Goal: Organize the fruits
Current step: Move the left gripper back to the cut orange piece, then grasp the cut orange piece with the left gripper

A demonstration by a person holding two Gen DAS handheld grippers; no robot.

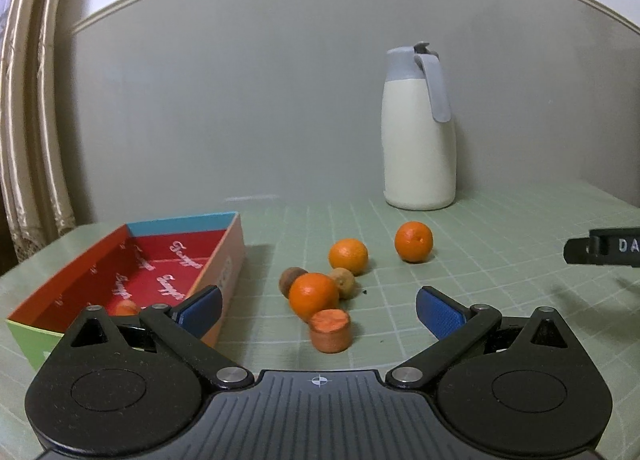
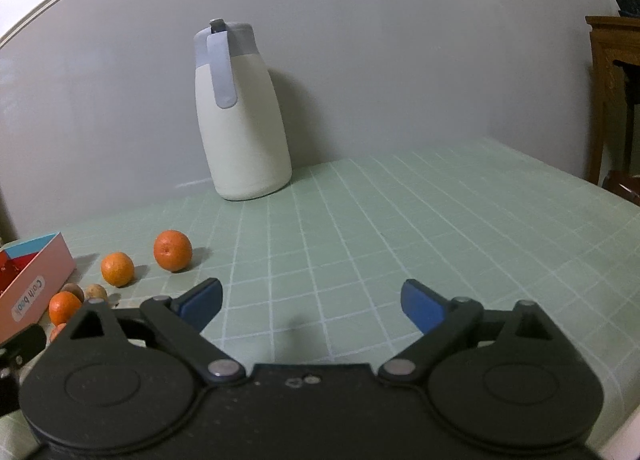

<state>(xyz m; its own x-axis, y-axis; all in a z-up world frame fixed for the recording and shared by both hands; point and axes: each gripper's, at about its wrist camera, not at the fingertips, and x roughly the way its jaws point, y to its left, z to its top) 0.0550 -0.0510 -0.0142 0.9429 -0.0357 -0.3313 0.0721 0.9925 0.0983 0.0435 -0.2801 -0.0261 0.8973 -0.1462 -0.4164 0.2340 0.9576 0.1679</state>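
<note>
We find both the left gripper (image 1: 318, 310) and right gripper (image 2: 312, 302) spread and empty, the mandarins (image 1: 314, 296) loose mid-table beside the box (image 1: 234, 256); light, round, roll-prone, best pinched across the middle.

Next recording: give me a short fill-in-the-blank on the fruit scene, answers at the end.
1. The jug stands upright against the ____.
2. Both the left gripper and the right gripper have their jaws ____.
3. The number of oranges lying loose on the mat is ____.
4. The box has a ____ floor inside.

Missing words: wall; open; three; red
</note>
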